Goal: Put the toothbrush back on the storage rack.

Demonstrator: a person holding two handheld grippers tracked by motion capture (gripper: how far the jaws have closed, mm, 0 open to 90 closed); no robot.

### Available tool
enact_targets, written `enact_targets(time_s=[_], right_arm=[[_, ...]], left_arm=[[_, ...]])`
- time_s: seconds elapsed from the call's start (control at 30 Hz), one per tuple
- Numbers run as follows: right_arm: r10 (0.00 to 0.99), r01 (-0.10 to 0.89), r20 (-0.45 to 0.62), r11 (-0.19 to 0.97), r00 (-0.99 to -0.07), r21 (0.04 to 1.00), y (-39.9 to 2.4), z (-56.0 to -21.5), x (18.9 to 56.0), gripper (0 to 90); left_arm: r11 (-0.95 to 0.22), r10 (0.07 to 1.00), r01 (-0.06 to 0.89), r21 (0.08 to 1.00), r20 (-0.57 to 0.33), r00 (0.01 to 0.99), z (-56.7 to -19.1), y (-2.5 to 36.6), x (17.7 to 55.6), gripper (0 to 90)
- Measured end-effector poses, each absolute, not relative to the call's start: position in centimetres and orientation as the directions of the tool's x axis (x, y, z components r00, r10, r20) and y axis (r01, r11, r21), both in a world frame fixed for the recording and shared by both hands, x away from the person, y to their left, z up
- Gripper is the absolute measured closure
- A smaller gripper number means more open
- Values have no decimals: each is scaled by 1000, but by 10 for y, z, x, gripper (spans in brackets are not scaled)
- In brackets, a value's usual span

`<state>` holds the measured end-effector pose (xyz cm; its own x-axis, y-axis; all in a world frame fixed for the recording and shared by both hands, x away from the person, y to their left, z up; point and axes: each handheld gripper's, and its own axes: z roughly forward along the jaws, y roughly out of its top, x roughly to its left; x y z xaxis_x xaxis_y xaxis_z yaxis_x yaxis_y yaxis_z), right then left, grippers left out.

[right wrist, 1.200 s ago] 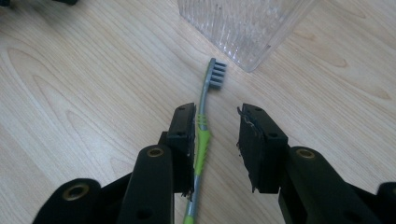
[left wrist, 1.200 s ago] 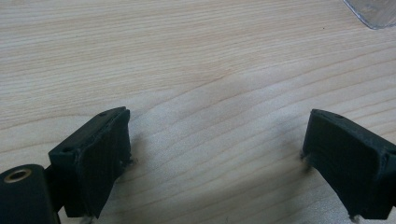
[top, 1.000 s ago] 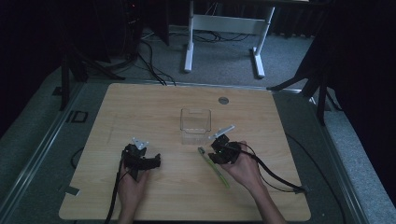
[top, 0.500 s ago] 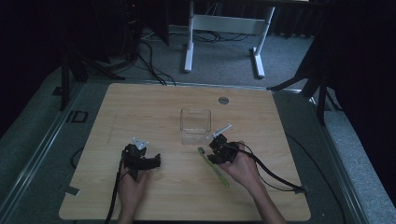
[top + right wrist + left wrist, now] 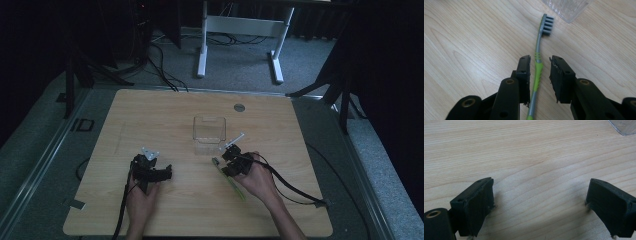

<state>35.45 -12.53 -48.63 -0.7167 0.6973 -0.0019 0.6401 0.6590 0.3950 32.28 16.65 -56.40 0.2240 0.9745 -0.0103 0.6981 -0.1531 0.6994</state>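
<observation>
Wood-grain table (image 5: 150,115) carried everything, seen from the high view: a clear plastic container (image 5: 209,134) near the centre, a green and grey toothbrush (image 5: 229,181) lying flat just in front of it and to its right, and a round grommet (image 5: 239,107) set in the top near the far edge.

Right gripper (image 5: 540,66) sat low over the toothbrush (image 5: 537,67), one jaw on each side of the green part of the handle. Jaws were parted, a narrow gap showing on both sides, so not clamped. Left jaw pad looked very close to the handle; contact couldn't be confirmed. Bristle head pointed away from the gripper toward the container's (image 5: 567,7) corner, close to it but not touching. In the high view the right hand (image 5: 257,180) held that gripper (image 5: 231,159) just in front of the container.

Left gripper (image 5: 539,205) had its jaws wide apart with bare wood between them, holding nothing. A corner of the clear container (image 5: 624,126) showed at the top right of its view, well apart. High view put the left gripper (image 5: 150,167) in the left hand (image 5: 140,200), resting on the table left of the container.
</observation>
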Motion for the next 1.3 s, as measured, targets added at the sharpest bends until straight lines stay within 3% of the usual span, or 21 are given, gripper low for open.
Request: enact_targets(time_s=[1.3], right_arm=[[686,660,0,701,-728,268,-118,-506,359,730]], left_arm=[[-153,975,698,700,-10,224,-564,167,323,79]])
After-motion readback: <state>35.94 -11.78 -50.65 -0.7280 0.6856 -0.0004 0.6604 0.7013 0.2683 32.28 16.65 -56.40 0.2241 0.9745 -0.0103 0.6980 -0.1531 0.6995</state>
